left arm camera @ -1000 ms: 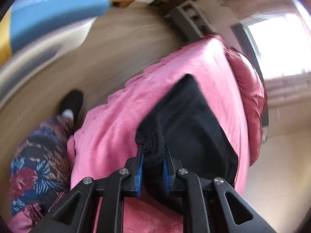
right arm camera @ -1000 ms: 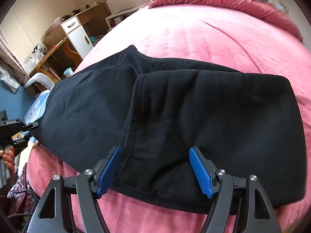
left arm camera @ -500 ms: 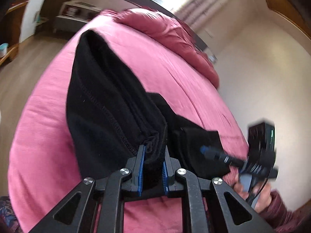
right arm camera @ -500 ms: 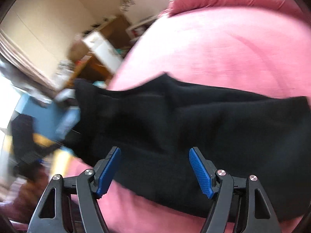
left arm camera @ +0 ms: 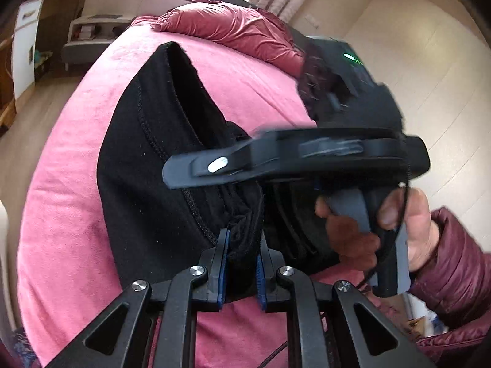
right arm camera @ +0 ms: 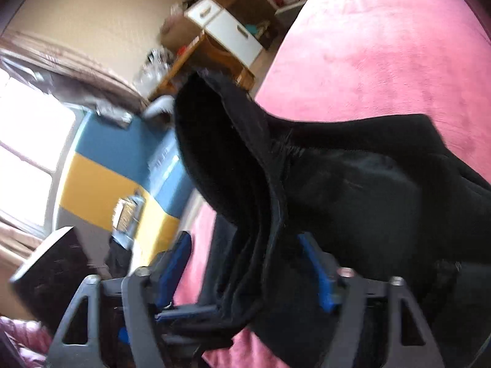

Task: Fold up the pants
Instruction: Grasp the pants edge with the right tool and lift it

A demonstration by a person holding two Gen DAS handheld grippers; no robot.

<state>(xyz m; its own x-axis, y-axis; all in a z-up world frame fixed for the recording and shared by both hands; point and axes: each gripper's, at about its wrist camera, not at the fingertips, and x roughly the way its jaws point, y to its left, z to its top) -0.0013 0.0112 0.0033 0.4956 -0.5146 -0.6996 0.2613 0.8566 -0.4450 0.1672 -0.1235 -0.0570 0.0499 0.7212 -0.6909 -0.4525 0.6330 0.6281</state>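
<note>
Since the earlier frame, the right gripper has swung beside the left gripper; its fingers are closing around the bunched black fleece pants, which the left fingers clamp above the pink plush bed.

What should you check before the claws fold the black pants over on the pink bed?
1. Left claw pinches the black pants: ok, bunched cloth sits between the pads.
2. Right claw has its edge: cannot tell; jaws are closing around cloth, picture blurred.
3. Pink bedspread bare where the fold lands: ok.
4. Claws apart from each other: not ok, the right claw crosses right in front of the left one.
5. Pants smooth: not ok, edge stands up open.
</note>
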